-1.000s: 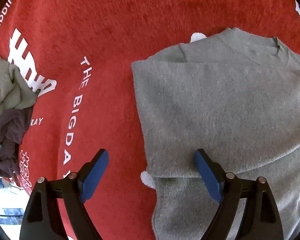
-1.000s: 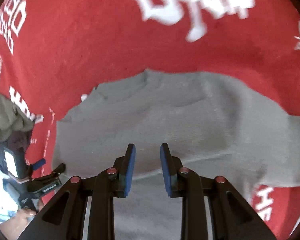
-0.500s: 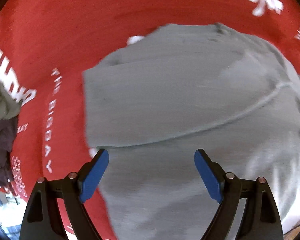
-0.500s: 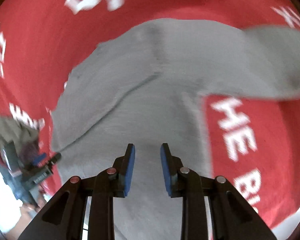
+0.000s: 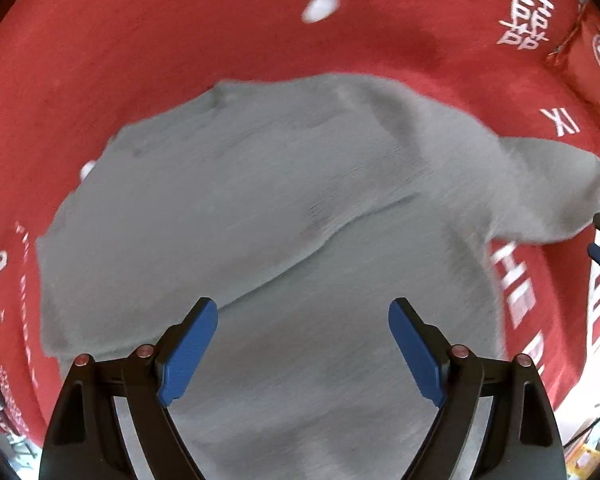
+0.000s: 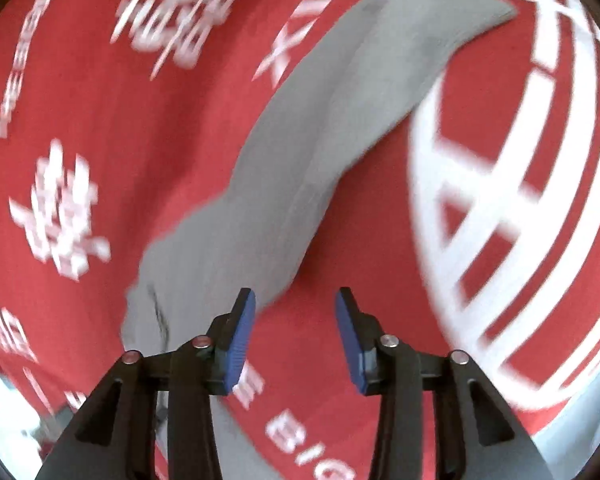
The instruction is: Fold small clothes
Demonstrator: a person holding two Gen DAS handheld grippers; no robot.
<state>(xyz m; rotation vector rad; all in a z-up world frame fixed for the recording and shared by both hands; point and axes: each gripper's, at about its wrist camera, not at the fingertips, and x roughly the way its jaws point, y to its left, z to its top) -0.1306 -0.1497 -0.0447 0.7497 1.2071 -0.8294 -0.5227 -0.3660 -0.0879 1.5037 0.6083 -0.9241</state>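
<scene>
Red cloth (image 5: 140, 60) reads "BIG" beneath grey sweater (image 5: 260, 208); left claw (image 5: 303, 340) spread, right claw (image 6: 296, 336) just widening, empty.

The grey sweater of soft knitted cloth (image 5: 260, 216) looks fuzzy and matt. Under it lies a red cloth cover with white printed letters (image 5: 140, 40), also matt and a bit fluffy like a towel. The left gripper (image 5: 303, 344) has black matt plastic arms, blue ribbed rubbery pads (image 5: 188, 356) and small shiny metal pins.

Bright, even light; heavy motion blur, fisheye bending and dark vignetted corners throughout.
</scene>
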